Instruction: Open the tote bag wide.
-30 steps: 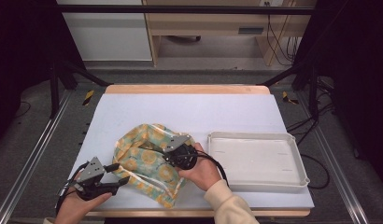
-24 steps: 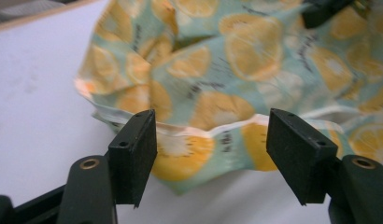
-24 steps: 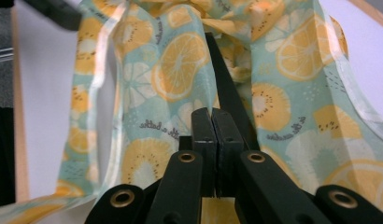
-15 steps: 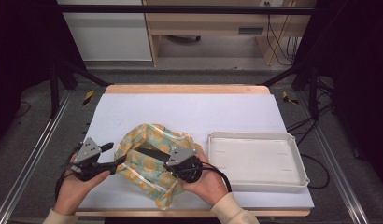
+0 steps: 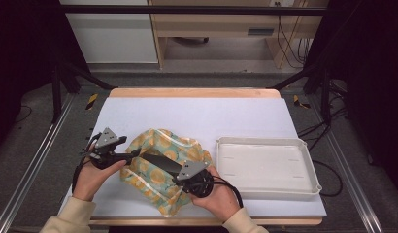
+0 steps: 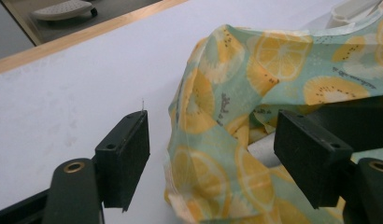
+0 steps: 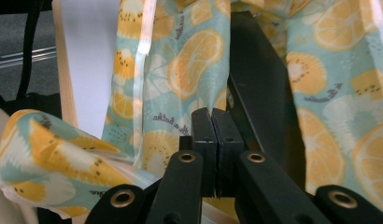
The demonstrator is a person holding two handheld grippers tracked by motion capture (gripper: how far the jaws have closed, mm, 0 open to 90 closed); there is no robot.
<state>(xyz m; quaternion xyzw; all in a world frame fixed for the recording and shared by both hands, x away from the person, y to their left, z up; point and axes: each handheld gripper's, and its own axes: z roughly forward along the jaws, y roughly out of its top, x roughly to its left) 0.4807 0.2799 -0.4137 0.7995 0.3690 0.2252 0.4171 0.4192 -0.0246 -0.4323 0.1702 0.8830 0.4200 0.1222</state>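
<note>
Showing: a fruit-print bag (image 5: 160, 167) worked by two hand-held grippers on a white table (image 5: 197, 116).

Bag, long axis: in the high view it runs diagonally, from the upper left near the left gripper (image 5: 131, 155) down to the lower right corner at the table's near edge.

Bag, pointing: a narrow corner points toward the person, between the two hands; the wider, puffed end faces away, toward the table's middle.

Bag, place: it lies on the near left part of the table, just left of the white tray (image 5: 265, 165), apart from it.

Bag, look: thin, glossy, crumpled film in pale green, printed with orange and lemon slices (image 6: 280, 51), kiwi slices and small dark lettering (image 7: 168, 122); a clear shiny strip runs along one edge (image 7: 143, 42).

Dark strip: a flat black band (image 5: 160, 162) crosses the bag's middle in the high view; what it is cannot be told.

Left gripper: its jaws stand wide apart and have just been opening; in the left gripper view (image 6: 213, 158) a fold of the bag lies between them, and neither pad presses on it.

Right gripper: its jaws are together (image 7: 216, 140), pad against pad; in the right gripper view the bag lies around and beyond them, and whether any film is pinched between them cannot be told.

Hands: the left hand (image 5: 92, 177) and the right hand (image 5: 219, 196) come in from the near edge, cream sleeves at the wrists.
</note>
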